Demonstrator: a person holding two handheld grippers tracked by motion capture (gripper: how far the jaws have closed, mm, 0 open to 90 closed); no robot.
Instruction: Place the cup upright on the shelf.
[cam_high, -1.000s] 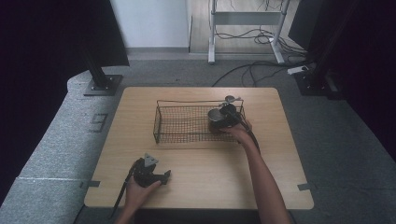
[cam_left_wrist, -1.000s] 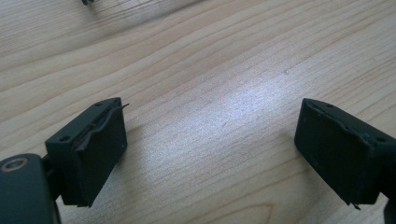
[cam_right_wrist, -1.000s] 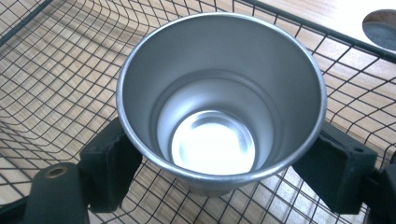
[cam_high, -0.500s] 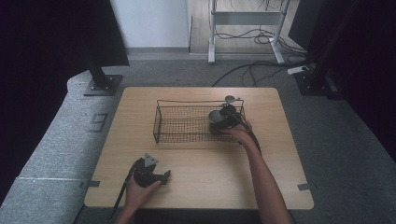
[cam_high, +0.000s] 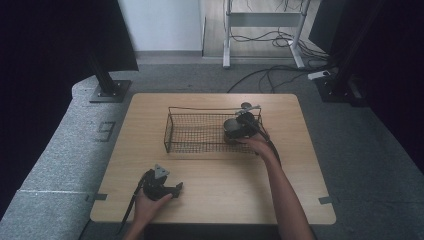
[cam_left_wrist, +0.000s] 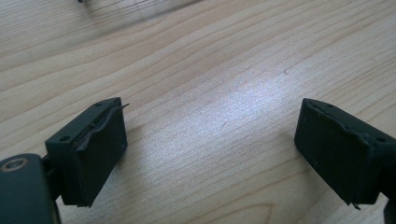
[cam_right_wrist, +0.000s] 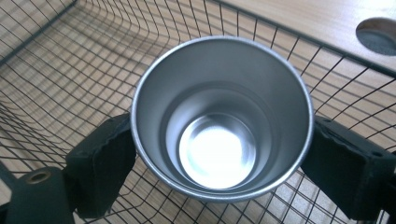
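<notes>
1. Your right gripper (cam_high: 235, 131) hangs over the right end of the black wire mesh basket (cam_high: 200, 134), which sits mid-surface toward the far edge of the light wooden surface (cam_high: 225, 180).
2. The shiny round steel cup (cam_right_wrist: 219, 116) stands upright inside that basket, mouth up, directly between your right jaws, long axis vertical.
3. Those jaws have just been opening. They flank the rim on either side, at or just off the wall; I judge the grip slackened, not pressing.
4. Judgement: a straight lift clears the cup; any sideways drift would nudge it.
5. Your left gripper (cam_high: 159, 186) rests near the surface's near edge, jaws wide and empty, well apart from the basket.
</notes>
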